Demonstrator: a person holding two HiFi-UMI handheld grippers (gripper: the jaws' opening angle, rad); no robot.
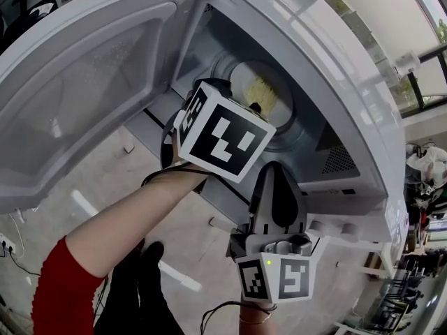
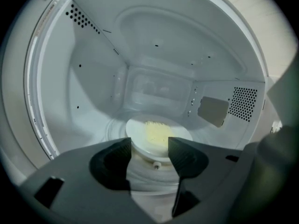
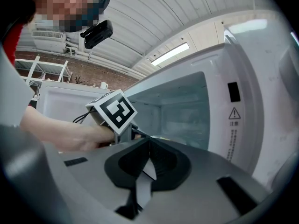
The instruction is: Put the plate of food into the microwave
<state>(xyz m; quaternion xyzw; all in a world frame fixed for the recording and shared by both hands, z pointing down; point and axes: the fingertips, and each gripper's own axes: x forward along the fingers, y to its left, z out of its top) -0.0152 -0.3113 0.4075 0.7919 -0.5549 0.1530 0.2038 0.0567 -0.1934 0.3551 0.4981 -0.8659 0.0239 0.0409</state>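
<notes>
A white plate [image 2: 156, 135] with pale yellow food [image 1: 262, 91] rests on the glass turntable [image 2: 117, 125] inside the open white microwave [image 1: 335, 68]. My left gripper [image 2: 149, 146] reaches into the cavity and is open. The plate's near rim lies just beyond and between its jaw tips, and the pads do not press on it. In the head view the marker cube [image 1: 223, 137] hides those jaws. My right gripper [image 1: 274, 169] hangs outside, below the microwave's front, shut with nothing in it. Its jaws meet in the right gripper view [image 3: 148, 141].
The microwave door [image 1: 84, 96] is swung wide open on the left. The control panel with knobs [image 1: 328, 227] is to the right of the cavity. Inside, a vent grille [image 2: 243, 101] and a cover plate [image 2: 212, 110] are on the right wall.
</notes>
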